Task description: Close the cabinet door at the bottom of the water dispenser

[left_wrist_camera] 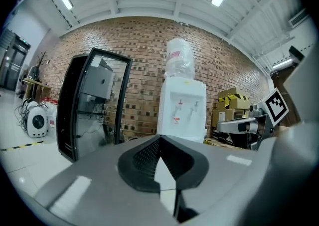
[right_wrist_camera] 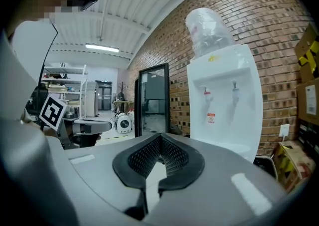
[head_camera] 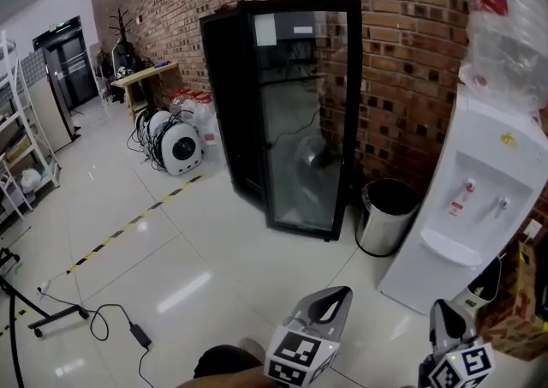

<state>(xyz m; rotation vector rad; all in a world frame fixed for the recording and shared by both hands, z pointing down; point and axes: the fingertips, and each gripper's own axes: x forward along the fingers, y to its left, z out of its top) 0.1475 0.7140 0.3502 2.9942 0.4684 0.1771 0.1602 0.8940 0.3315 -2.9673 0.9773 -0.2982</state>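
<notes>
Wall: brick wall (head_camera: 402, 44) fills the upper half of the head view, behind everything else.
Cooler: black glass-door cooler (head_camera: 291, 112) stands in the centre of the frame and is no part of your task.
Water dispenser: white water dispenser (head_camera: 473, 198) stands at the right edge of the head view with a clear bottle (head_camera: 505, 26) on top. It also shows in both gripper views, above the jaws.
Lower front: the cabinet door belongs in the lower front (head_camera: 418, 268) of the dispenser, at the lower right of the head view. From this angle I cannot tell if it is open or closed, and your own grippers hide this part in both gripper views.
Bin: metal bin (head_camera: 385, 219) stands just left of the dispenser.
Left gripper: left gripper (head_camera: 332, 302) is at the bottom centre, jaws pressed together with nothing between them.
Right gripper: right gripper (head_camera: 445, 319) is at the bottom right, nearer to the dispenser, also clenched and empty.
Progress: neither gripper touches the dispenser. In my judgement you are only approaching; reaching the door and pushing it closed are left.
</notes>
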